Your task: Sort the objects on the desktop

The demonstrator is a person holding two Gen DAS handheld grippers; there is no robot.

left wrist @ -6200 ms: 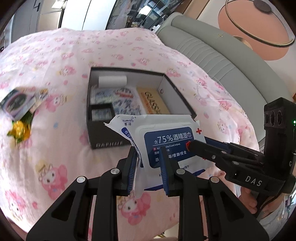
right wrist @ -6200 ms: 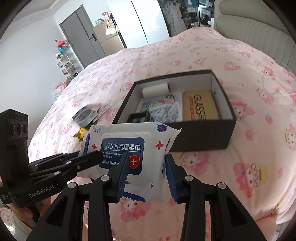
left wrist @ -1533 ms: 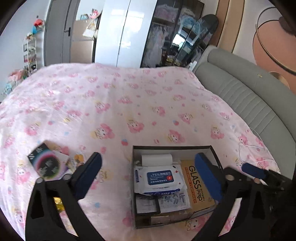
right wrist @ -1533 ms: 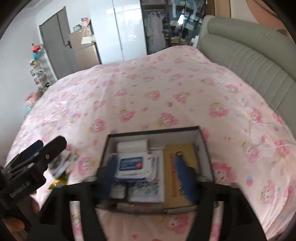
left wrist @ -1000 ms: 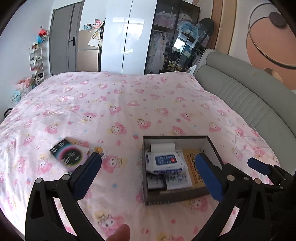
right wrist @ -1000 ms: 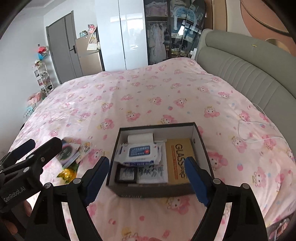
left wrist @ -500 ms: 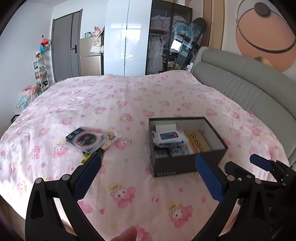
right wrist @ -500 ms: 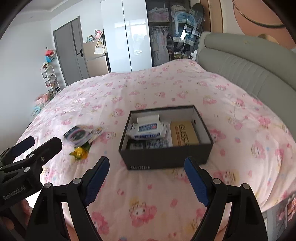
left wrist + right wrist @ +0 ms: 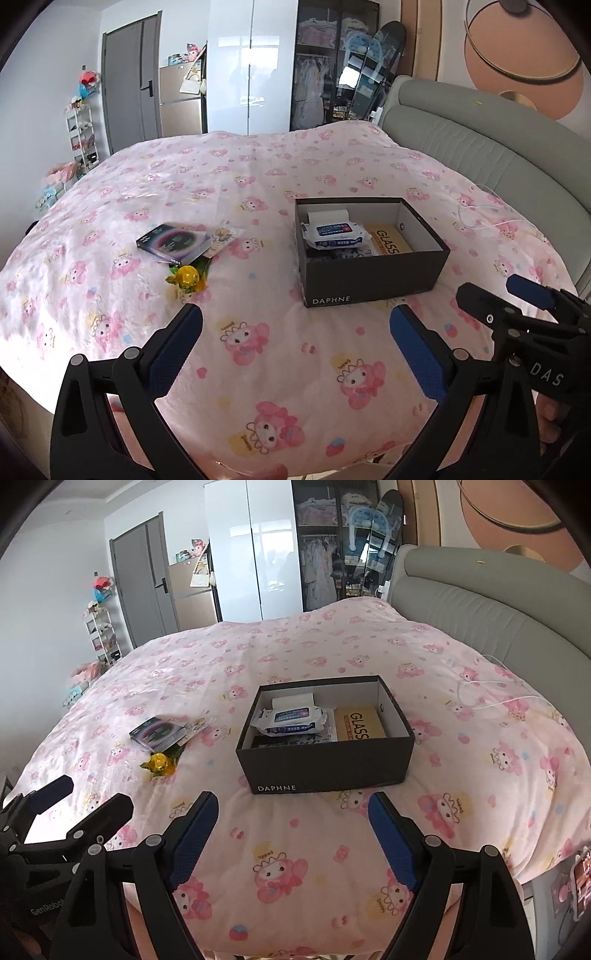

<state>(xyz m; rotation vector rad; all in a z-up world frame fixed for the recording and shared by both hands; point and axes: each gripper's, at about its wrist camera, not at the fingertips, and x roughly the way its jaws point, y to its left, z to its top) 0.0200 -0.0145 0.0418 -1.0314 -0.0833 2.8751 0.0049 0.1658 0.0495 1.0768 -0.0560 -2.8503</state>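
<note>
A dark open box [image 9: 373, 277] [image 9: 325, 764] marked DAPHNE stands on the pink bed. Inside lie a white and blue wipes pack [image 9: 334, 234] [image 9: 291, 720], a white roll [image 9: 327, 216] [image 9: 291, 702] behind it, a yellow GLASS box [image 9: 388, 242] [image 9: 358, 725] and darker items under the pack. Left of the box lie a dark flat case [image 9: 173, 243] [image 9: 157, 733], a small card [image 9: 223, 236] and a yellow-green wrapped item [image 9: 186, 277] [image 9: 159, 763]. My left gripper [image 9: 295, 339] and right gripper [image 9: 291, 823] hang wide open and hold nothing, well short of the box near the bed's front edge.
A grey padded headboard [image 9: 480, 144] [image 9: 498, 602] runs along the right. A white cable [image 9: 491, 218] [image 9: 491, 698] lies on the cover to the right of the box. Wardrobes, a door and a small shelf rack [image 9: 99, 635] stand beyond the bed.
The wipes pack, held by both grippers 6 s ago, now lies in the box. Both grippers have opened wide and drawn back and down from the box towards the near edge of the bed.
</note>
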